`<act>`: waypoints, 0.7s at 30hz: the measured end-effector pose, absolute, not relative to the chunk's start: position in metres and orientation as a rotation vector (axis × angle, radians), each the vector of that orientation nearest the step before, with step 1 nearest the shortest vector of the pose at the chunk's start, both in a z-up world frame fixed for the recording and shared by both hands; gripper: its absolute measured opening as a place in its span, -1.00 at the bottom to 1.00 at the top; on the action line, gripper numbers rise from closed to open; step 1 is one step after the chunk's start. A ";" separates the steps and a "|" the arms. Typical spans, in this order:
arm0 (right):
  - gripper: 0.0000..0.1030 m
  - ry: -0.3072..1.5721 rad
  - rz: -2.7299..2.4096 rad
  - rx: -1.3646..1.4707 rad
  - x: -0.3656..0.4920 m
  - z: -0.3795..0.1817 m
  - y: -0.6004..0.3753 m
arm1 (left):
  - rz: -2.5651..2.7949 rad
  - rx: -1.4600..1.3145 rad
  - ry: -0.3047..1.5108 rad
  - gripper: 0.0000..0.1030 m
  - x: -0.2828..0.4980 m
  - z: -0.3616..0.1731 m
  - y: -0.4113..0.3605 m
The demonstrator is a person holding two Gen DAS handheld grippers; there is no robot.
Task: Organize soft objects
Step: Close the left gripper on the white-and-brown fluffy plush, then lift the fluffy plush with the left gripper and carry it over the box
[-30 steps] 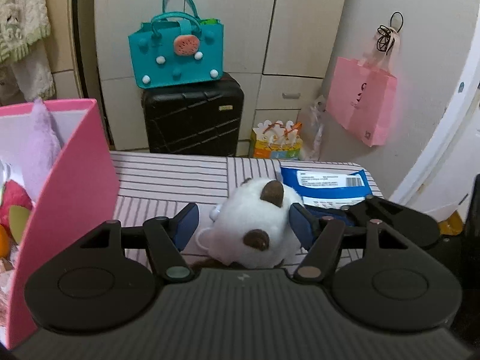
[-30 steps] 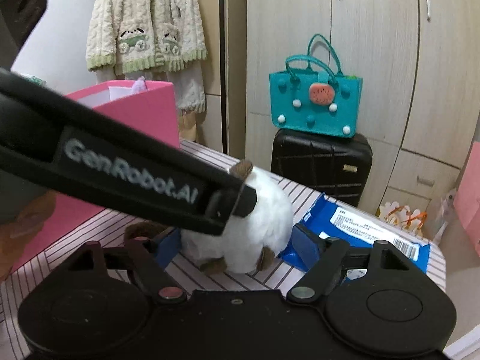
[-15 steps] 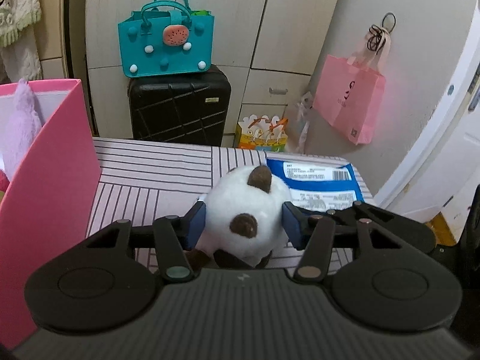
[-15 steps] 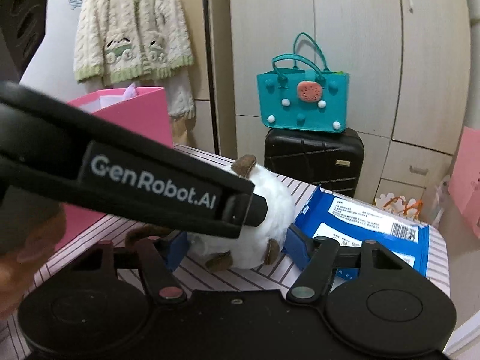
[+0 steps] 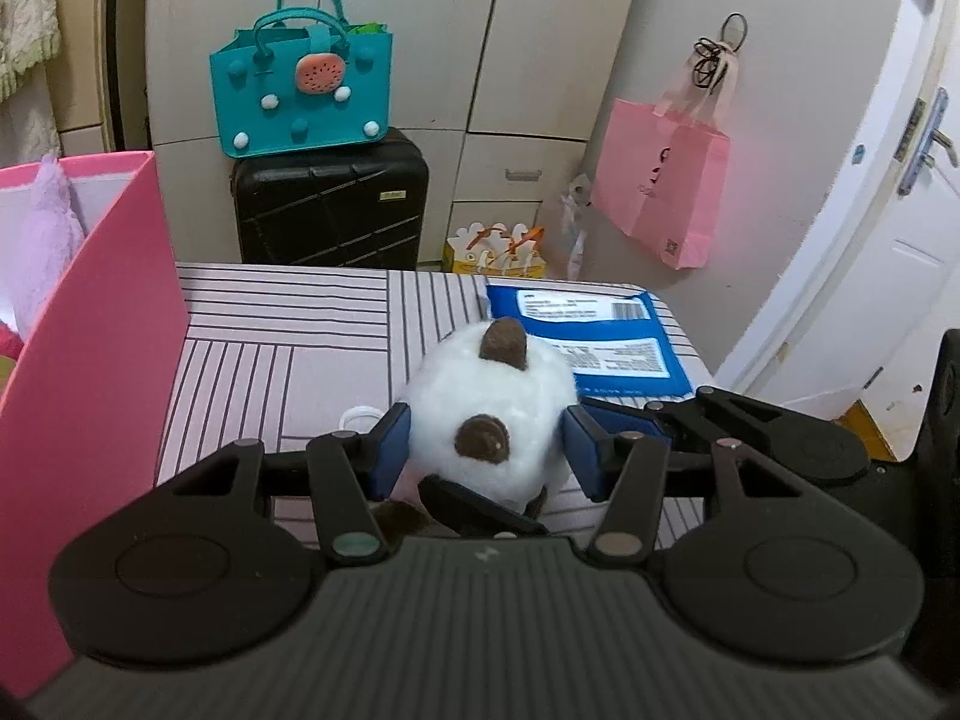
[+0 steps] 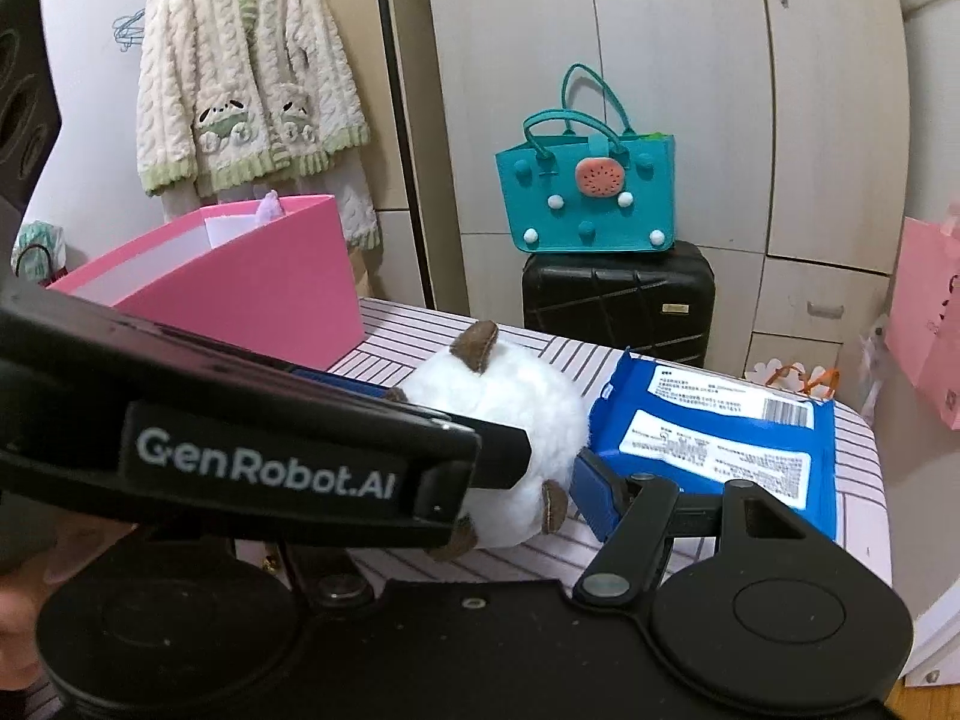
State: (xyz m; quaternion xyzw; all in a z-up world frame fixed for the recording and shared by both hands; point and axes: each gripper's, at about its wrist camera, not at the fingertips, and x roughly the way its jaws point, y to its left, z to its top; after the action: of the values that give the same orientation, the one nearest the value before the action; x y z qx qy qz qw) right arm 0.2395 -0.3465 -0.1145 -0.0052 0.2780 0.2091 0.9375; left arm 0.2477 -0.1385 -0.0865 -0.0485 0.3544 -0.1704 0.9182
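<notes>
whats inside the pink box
A lilac plush stands up inside the pink box, with something red low beside it. The box's wall hides everything deeper.

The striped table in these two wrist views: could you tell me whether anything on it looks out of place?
Among soft things, one item looks odd: a flat blue plastic packet lies on the striped table right behind the white plush toy, which the left gripper clamps. Nothing looks spilled or damaged.
</notes>
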 end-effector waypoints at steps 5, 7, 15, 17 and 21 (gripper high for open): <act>0.40 0.542 0.420 -0.016 0.220 -0.107 -0.346 | -0.398 -0.092 0.714 0.03 0.229 -0.076 -0.133; 0.40 0.533 0.417 -0.015 0.212 -0.105 -0.345 | -0.414 -0.086 0.708 0.03 0.221 -0.074 -0.132; 0.40 0.507 0.415 -0.035 0.174 -0.099 -0.339 | -0.458 -0.055 0.704 -0.02 0.187 -0.066 -0.125; 0.41 0.510 0.419 -0.037 0.168 -0.097 -0.338 | -0.467 -0.058 0.710 -0.02 0.182 -0.065 -0.122; 0.41 0.525 0.420 -0.051 0.157 -0.094 -0.333 | -0.498 -0.058 0.727 -0.02 0.173 -0.063 -0.116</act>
State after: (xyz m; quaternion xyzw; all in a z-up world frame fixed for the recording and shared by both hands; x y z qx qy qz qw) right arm 0.1573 -0.3330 -0.0936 -0.0248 0.2574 0.2059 0.9438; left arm 0.1734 -0.1158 -0.0628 -0.0279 0.3519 -0.2410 0.9041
